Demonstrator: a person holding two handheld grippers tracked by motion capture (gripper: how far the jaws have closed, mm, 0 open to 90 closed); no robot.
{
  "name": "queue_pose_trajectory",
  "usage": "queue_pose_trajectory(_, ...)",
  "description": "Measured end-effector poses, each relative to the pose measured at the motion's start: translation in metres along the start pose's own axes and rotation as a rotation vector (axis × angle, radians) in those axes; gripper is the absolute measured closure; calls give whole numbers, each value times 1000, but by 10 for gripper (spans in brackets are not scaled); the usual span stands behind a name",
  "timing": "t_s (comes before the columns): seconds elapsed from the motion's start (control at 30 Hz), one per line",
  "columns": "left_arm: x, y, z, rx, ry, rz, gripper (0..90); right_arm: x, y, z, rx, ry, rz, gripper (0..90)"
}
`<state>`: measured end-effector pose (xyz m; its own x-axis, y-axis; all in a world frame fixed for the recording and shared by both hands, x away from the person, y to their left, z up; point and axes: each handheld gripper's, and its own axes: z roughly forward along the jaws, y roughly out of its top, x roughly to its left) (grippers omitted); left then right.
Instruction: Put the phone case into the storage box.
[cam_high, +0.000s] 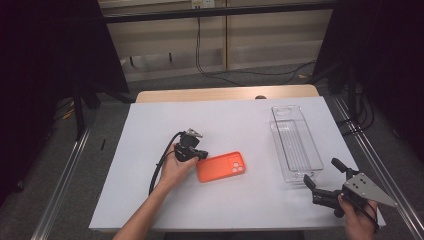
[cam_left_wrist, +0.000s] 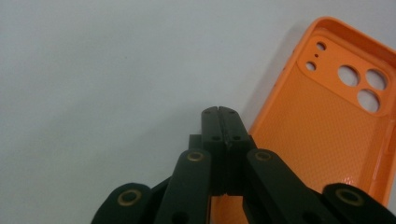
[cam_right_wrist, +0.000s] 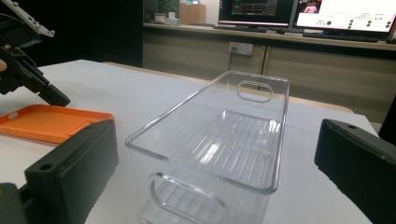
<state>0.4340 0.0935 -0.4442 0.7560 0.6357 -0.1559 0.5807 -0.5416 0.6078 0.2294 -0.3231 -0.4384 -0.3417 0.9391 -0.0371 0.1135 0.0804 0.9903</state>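
Jaws of the left gripper (cam_left_wrist: 218, 112) are closed empty beside the orange silicone phone case (cam_left_wrist: 322, 126), while the right gripper (cam_high: 324, 176) stands wide open near the clear plastic bin (cam_high: 295, 142).

Colours from my end: the phone case (cam_high: 221, 167) is bright orange, with a fine dotted texture inside. The bin (cam_high: 295, 144) right of the case is clear with ribbed lines along its floor. Both grippers, left (cam_left_wrist: 218, 112) and right (cam_high: 321, 173), are black, and the table cover (cam_high: 150, 130) under the case is plain white.
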Motion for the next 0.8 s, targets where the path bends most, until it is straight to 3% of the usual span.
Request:
queue_pose_trajectory(0.23, 0, -9, -6, -4, -16, -8, 900, 1, 0, 0, -2, 8, -7, 0)
queue_pose_trajectory(0.57, -4, -16, -13, 5, -23, 14, 900, 1, -1, 1, 17, 8, -17, 0)
queue_pose_trajectory(0.63, -3, -19, -13, -12, -30, -9, 900, 1, -1, 2, 21, 7, -17, 0)
queue_pose_trajectory(0.8, -6, -21, -14, -13, -26, -6, 900, 1, 0, 1, 12, 11, -18, 0)
